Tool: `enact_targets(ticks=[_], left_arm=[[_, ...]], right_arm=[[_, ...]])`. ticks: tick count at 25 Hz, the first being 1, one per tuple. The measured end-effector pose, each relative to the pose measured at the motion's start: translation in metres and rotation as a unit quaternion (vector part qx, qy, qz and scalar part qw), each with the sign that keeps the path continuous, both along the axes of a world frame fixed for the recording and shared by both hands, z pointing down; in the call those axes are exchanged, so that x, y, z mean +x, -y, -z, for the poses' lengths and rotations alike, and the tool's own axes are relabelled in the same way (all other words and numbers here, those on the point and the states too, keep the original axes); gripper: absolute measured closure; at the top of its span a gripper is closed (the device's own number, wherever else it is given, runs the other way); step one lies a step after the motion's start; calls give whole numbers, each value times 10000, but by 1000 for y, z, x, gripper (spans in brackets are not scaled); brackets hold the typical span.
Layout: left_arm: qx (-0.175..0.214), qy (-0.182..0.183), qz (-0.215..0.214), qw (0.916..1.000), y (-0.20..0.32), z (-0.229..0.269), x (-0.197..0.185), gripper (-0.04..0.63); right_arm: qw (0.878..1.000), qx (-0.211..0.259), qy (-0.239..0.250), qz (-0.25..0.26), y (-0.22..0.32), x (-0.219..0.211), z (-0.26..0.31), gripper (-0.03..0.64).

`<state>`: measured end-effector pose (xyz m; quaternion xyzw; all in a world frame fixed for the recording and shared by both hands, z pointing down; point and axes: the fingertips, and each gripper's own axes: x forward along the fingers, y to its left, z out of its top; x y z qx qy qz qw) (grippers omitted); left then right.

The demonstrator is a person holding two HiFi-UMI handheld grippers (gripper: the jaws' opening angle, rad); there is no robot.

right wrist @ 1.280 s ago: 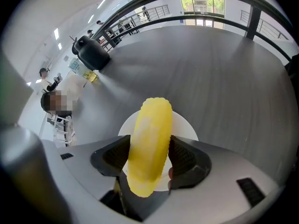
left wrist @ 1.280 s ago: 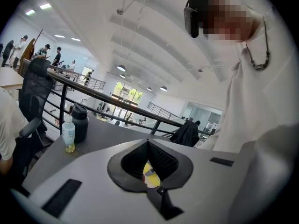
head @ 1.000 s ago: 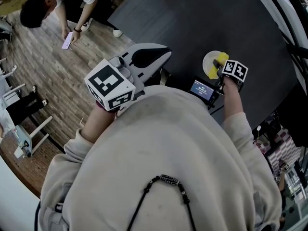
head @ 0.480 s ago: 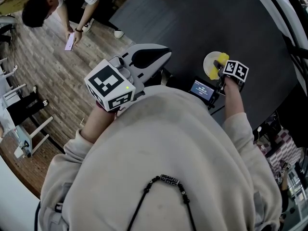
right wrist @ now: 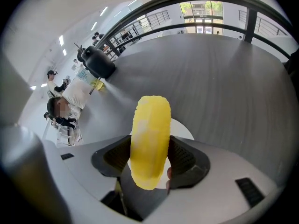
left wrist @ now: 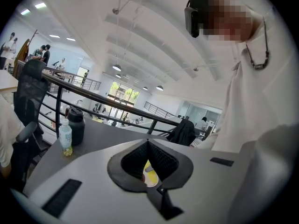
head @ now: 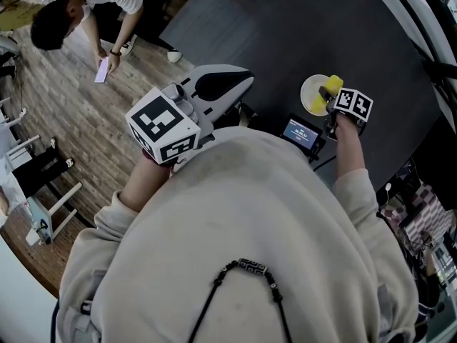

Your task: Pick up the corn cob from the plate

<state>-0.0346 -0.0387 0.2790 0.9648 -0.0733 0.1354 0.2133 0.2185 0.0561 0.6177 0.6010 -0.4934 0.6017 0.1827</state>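
Where the right gripper [right wrist: 150, 146] closes, its two dark ribbed pads [right wrist: 183, 155] are clamped on the sides of one corn cob [right wrist: 150, 118], gripping it about its lower half. The cob is bright yellow and blunt at both ends, with fine rows of kernels, and it stands nearly upright between the jaws. It is over one round white plate [right wrist: 183, 129], which lies on the dark grey table [right wrist: 219, 78]. Whether the cob's lower end touches the plate cannot be told.

The left gripper [left wrist: 148, 143], the second of two, is held by the table's left edge with its jaws together and nothing between them. One small lit screen [head: 301, 133] shows just near of the plate. At the far edge of the table stands one clear bottle [left wrist: 65, 138] with a little yellowish liquid in its bottom. Just beside it stands one dark flask [left wrist: 77, 125].
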Motion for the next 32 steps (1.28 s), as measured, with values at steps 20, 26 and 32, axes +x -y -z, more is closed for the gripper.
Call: enact_targets(ticks=[20,26,32], left_arm=[[347,-515,-1430,9878,13,29,43,595],[445,-650,-1765,9811,12,37,63,595],[550,-779,-1971,9757,5,47,78,595]], right_arm=[[9694,2338,-462,-587,14,-8,167,371],[9463,3125,-611,-554,16,-9,244,371],[9163,3875,-975,-261,13,-21,322,372]])
